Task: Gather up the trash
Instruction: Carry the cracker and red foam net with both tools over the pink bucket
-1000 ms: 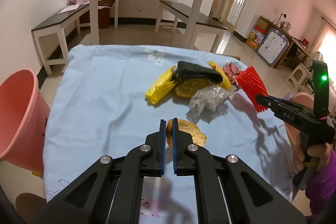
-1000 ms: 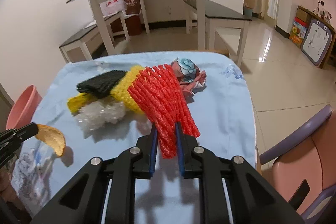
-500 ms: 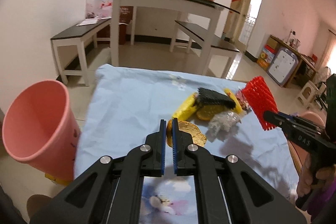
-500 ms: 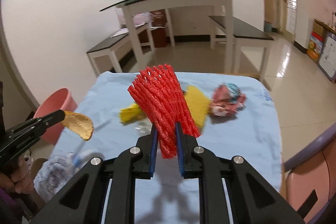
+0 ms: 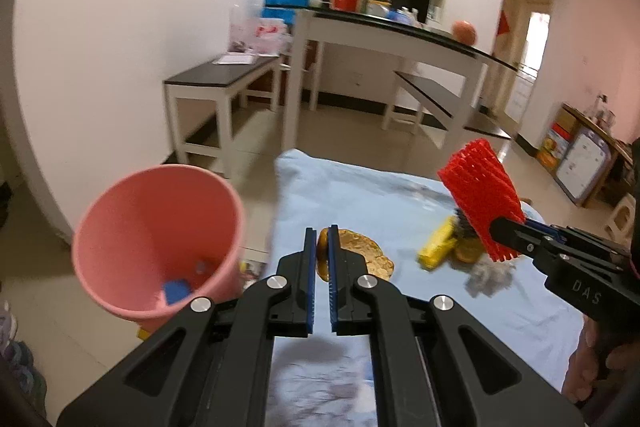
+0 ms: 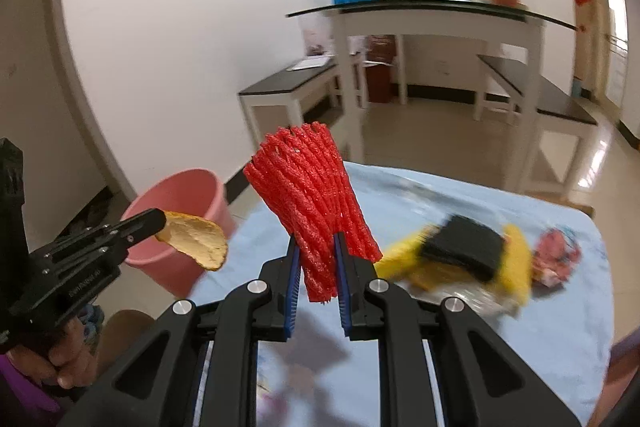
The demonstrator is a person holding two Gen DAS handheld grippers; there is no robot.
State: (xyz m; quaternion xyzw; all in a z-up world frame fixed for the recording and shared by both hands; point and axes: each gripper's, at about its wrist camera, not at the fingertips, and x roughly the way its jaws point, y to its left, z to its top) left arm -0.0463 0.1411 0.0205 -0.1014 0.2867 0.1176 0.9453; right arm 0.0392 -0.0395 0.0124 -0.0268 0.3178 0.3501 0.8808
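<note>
My left gripper (image 5: 319,239) is shut on an orange peel (image 5: 362,253), held above the left edge of the blue-clothed table (image 5: 360,195). In the right wrist view the peel (image 6: 196,239) hangs beside the pink bin (image 6: 180,219). My right gripper (image 6: 316,247) is shut on a red foam net (image 6: 310,195), raised above the table; it also shows in the left wrist view (image 5: 480,195). The pink bin (image 5: 156,243) stands on the floor left of the table, mouth tilted toward me, with a blue scrap inside.
Still on the table: a yellow foam net (image 6: 516,259), a black foam net (image 6: 464,251), a clear plastic wrapper (image 6: 472,297) and a crumpled pink wrapper (image 6: 556,259). White benches and a tall glass-topped table (image 5: 400,39) stand behind.
Both grippers have swung left with their loads, toward the pink bin. The bin now looms larger in both views and the trash pile has slid to the right.
</note>
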